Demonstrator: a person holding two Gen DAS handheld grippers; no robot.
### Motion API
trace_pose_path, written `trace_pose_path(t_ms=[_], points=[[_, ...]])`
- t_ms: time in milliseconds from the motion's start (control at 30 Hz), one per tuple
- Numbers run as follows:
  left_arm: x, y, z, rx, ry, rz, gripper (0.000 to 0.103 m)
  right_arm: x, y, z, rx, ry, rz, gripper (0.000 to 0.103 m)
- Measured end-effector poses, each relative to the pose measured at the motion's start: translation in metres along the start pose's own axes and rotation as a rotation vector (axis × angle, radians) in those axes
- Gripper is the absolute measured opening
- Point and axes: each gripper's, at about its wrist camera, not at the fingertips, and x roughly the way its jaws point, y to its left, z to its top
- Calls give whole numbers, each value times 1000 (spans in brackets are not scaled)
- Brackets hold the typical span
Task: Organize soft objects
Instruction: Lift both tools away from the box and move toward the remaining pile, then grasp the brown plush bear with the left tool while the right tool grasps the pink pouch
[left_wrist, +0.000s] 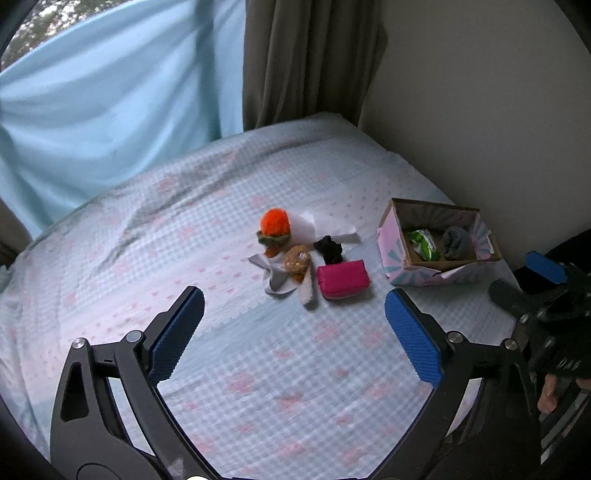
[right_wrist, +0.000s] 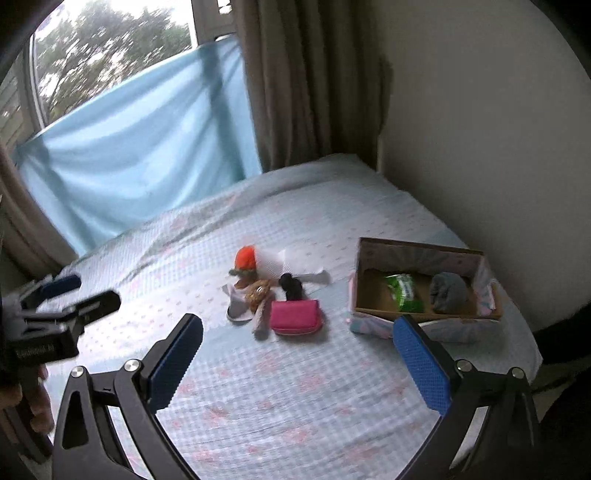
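Note:
A cluster of soft things lies mid-bed: an orange plush (left_wrist: 275, 225) (right_wrist: 245, 260), a brown plush (left_wrist: 296, 260) (right_wrist: 258, 293), a black soft item (left_wrist: 328, 249) (right_wrist: 291, 286), a pink pouch (left_wrist: 343, 283) (right_wrist: 295, 316), a grey cloth (left_wrist: 271, 273) and white tissue (left_wrist: 325, 223). An open cardboard box (left_wrist: 391, 240) (right_wrist: 360, 291) at the right holds a green packet (left_wrist: 424, 243) (right_wrist: 404, 291) and a grey rolled sock (left_wrist: 456, 242) (right_wrist: 447, 291). My left gripper (left_wrist: 293, 306) is open and empty, short of the cluster. My right gripper (right_wrist: 297, 334) is open and empty, near the pouch and box.
The bed (left_wrist: 258, 387) has a checked blue sheet with pink flowers. A wall (left_wrist: 480, 110) runs along the right, brown curtain (left_wrist: 306, 59) and blue cloth (left_wrist: 110, 92) behind. Each gripper appears at the edge of the other's view (left_wrist: 546, 291) (right_wrist: 55, 306).

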Motion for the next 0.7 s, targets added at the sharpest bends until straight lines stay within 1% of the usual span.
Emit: trace_pose_path(t_ms=[233, 367, 467, 533, 700], points=[[61, 10, 19, 7, 86, -30, 93, 65, 6, 3, -156, 76, 52, 102], [106, 11, 28, 11, 144, -50, 90, 111, 10, 2, -272, 130, 91, 102], [147, 11, 33, 9, 197, -62, 88, 146, 9, 2, -329, 187, 118, 102], [175, 11, 35, 2, 241, -79, 78, 171, 11, 0, -394, 218, 114, 102], [243, 11, 37, 4, 320, -94, 78, 229, 22, -12, -626, 306, 121, 102]])
